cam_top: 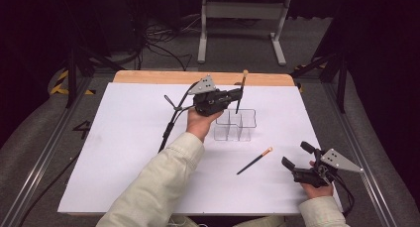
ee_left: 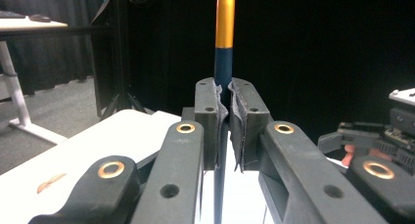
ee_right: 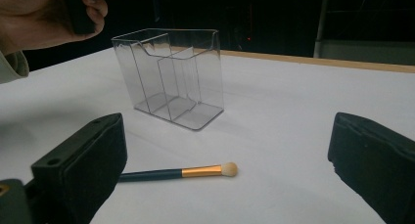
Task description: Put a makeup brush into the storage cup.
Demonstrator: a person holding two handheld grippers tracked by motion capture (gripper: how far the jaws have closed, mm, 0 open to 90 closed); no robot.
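My left forearm (cam_top: pixel 158 182), in a pale sleeve, reaches diagonally up across the white tabletop (cam_top: pixel 124 152) from the bottom edge, and my left hand (cam_top: pixel 200 122) grips the body of the left gripper (cam_top: pixel 236 99) from underneath, holding it raised off the tabletop near the far middle. Its fingers (ee_left: pixel 208 116) are pressed in on a makeup brush (ee_left: pixel 224 53), pinching the dark handle so the brush stands close to upright, gold band above the pinch. In the high view this held brush hangs over the clear organiser (cam_top: pixel 236 125), its lower end at or just inside the top of the back compartment; I cannot tell which. The organiser is a clear plastic box with dividers, standing upright on the tabletop just right of my left hand.

Further right, a second brush (cam_top: pixel 254 160) lies flat on the tabletop, between the organiser and my right hand, apart from both. In the right gripper view it lies crosswise, pale tip to the right.

My right hand (cam_top: pixel 317 187) rests low at the near right corner, holding the right gripper (cam_top: pixel 297 155) pointed toward the table's middle. Its fingers (ee_right: pixel 88 150) are spread wide, gripping nothing.
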